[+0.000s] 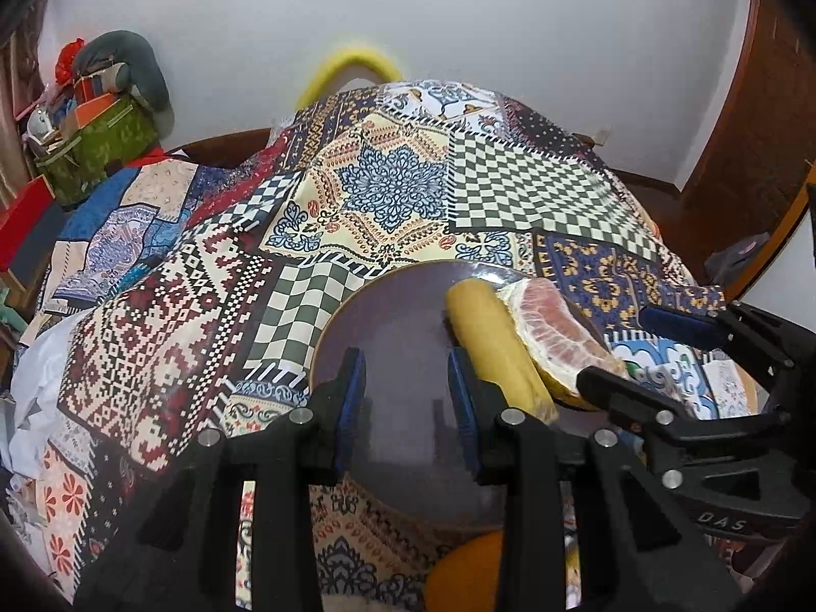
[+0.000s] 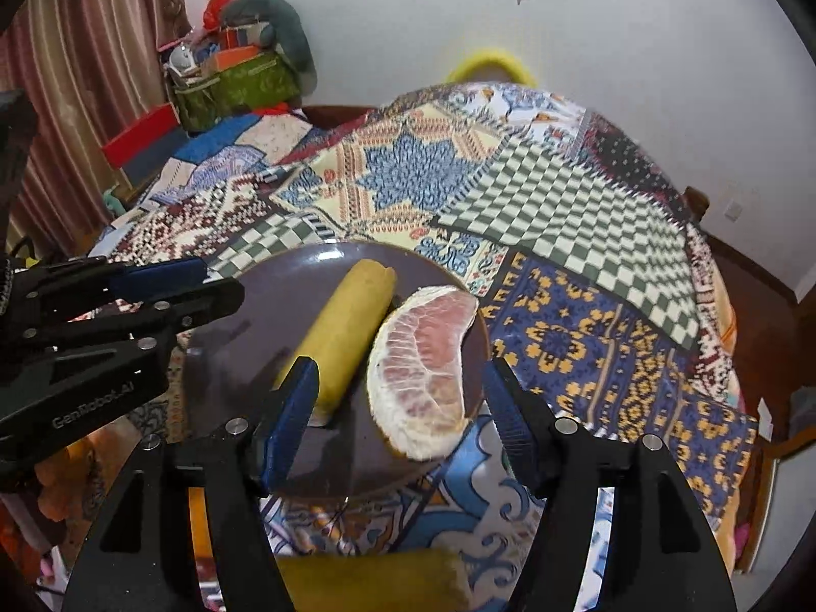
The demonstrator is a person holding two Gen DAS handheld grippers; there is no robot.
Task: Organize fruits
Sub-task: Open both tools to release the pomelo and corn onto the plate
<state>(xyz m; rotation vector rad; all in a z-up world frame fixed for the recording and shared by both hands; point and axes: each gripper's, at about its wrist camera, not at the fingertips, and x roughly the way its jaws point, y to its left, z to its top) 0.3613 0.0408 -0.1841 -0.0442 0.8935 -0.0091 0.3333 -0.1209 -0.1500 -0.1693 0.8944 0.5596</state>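
A dark round plate [image 1: 387, 316] [image 2: 285, 296] lies on a patchwork cloth. On it are a yellow banana piece [image 1: 489, 336] [image 2: 347, 326] and, to its right, a peeled pink pomelo segment [image 1: 556, 326] [image 2: 428, 377] that overhangs the near rim. My right gripper [image 2: 399, 364] [image 1: 612, 346] is open and straddles the pomelo segment; neither pad presses on it. Over the plate's bare left half, my left gripper [image 1: 405, 357] [image 2: 222, 283] has its jaws a little apart with nothing between them. An orange [image 1: 464, 576] shows below the left gripper.
The patchwork cloth [image 1: 398, 188] covers the whole table and drops away at the far edge. A green bag of clutter [image 2: 234, 86] stands at the back left, beside curtains. A yellow-brown object [image 2: 372, 581] lies under the right gripper. A wooden door [image 1: 755, 102] is at the right.
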